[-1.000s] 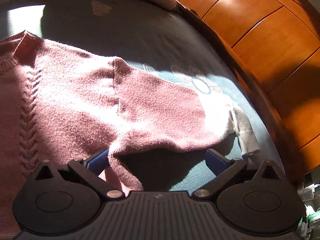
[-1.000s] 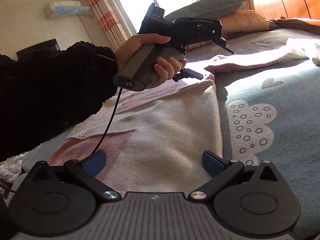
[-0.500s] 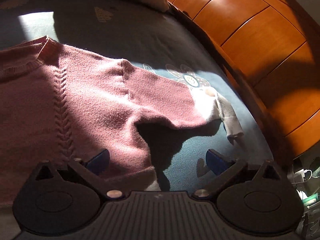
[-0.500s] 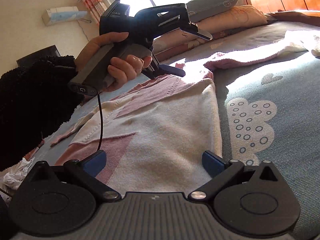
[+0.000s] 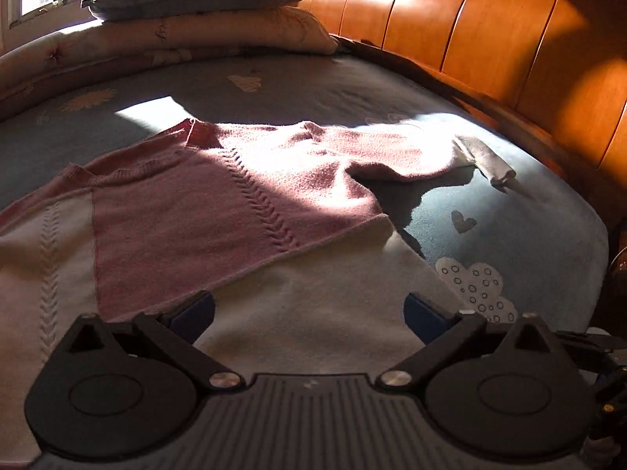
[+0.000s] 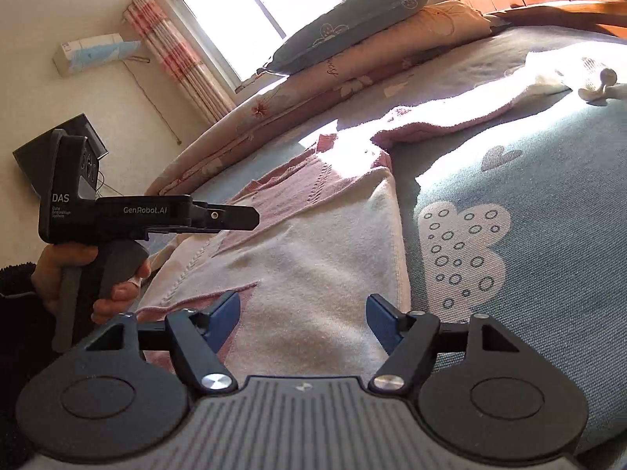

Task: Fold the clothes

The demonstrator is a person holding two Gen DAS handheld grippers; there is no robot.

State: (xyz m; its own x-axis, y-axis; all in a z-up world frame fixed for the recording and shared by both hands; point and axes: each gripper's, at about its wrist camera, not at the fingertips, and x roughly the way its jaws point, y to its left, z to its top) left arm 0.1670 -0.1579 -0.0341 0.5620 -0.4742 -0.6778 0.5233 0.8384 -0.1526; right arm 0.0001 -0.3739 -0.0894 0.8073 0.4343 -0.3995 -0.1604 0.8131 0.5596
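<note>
A pink and cream knit sweater (image 5: pixel 243 203) lies spread flat on the blue-grey bedspread (image 5: pixel 529 235). One sleeve (image 5: pixel 395 152) stretches right and ends in a pale cuff (image 5: pixel 493 164). My left gripper (image 5: pixel 307 313) hovers open over the cream lower part, with nothing between its blue pads (image 5: pixel 192 313). In the right wrist view the sweater (image 6: pixel 313 250) runs away from my right gripper (image 6: pixel 303 315). Its jaws are closing over the cream cloth near the hem, and the pads do not press on it. A hand (image 6: pixel 98 274) holds the left gripper (image 6: pixel 250 217) at the left, above the sweater.
Two stacked pillows (image 5: pixel 203 11) lie at the head of the bed under a window (image 6: pixel 250 11). An orange wooden headboard (image 5: pixel 490 39) curves along the right side. The bed's edge drops off at the right (image 5: pixel 603 235). A dark screen (image 6: pixel 58 145) stands by the wall.
The left gripper has drawn back from the sleeve, so the whole sweater and the pillows now show. In the right wrist view it has moved left and lower. The right jaws have narrowed.
</note>
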